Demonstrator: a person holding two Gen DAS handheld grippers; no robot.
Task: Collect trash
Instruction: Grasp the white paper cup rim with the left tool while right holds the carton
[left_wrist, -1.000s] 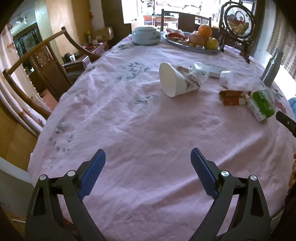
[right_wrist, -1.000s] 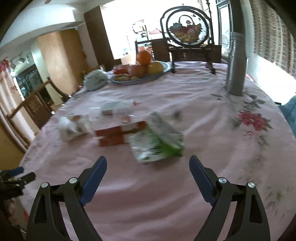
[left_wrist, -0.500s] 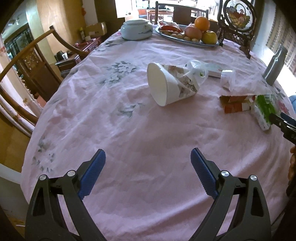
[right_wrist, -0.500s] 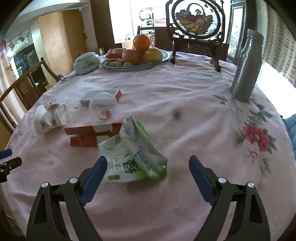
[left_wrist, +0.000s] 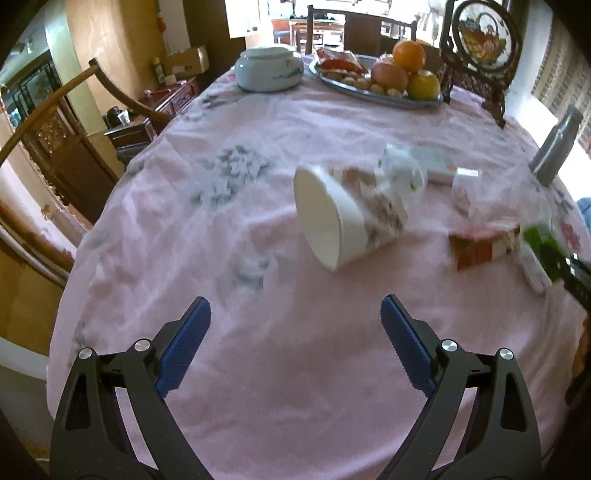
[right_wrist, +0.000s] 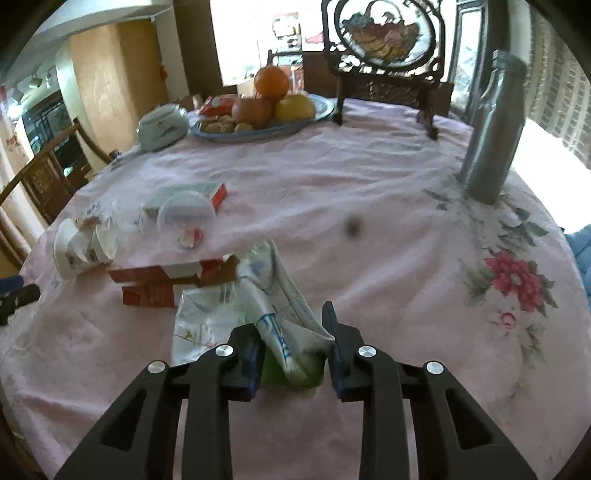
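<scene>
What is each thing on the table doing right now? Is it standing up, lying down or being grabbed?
Green-and-white wrapper: crumpled, squeezed between the jaws that have just been closing.
Right gripper: shut on it.
Left gripper: open, empty.
Paper cup: on its side.
Red carton: flattened.
Metal bottle: upright.

**Tipped cup ahead of the spread fingers**

The left gripper (left_wrist: 295, 332) hangs with its blue fingers (left_wrist: 184, 343) wide apart over the pink-clothed worktop (left_wrist: 258, 387). Beyond lies a paper cup (left_wrist: 343, 218) on its side, a red carton (left_wrist: 480, 247) to its right, a fruit tray (left_wrist: 376, 92) further back.

Wrist views, shared tablecloth (left_wrist: 258, 184)
</scene>
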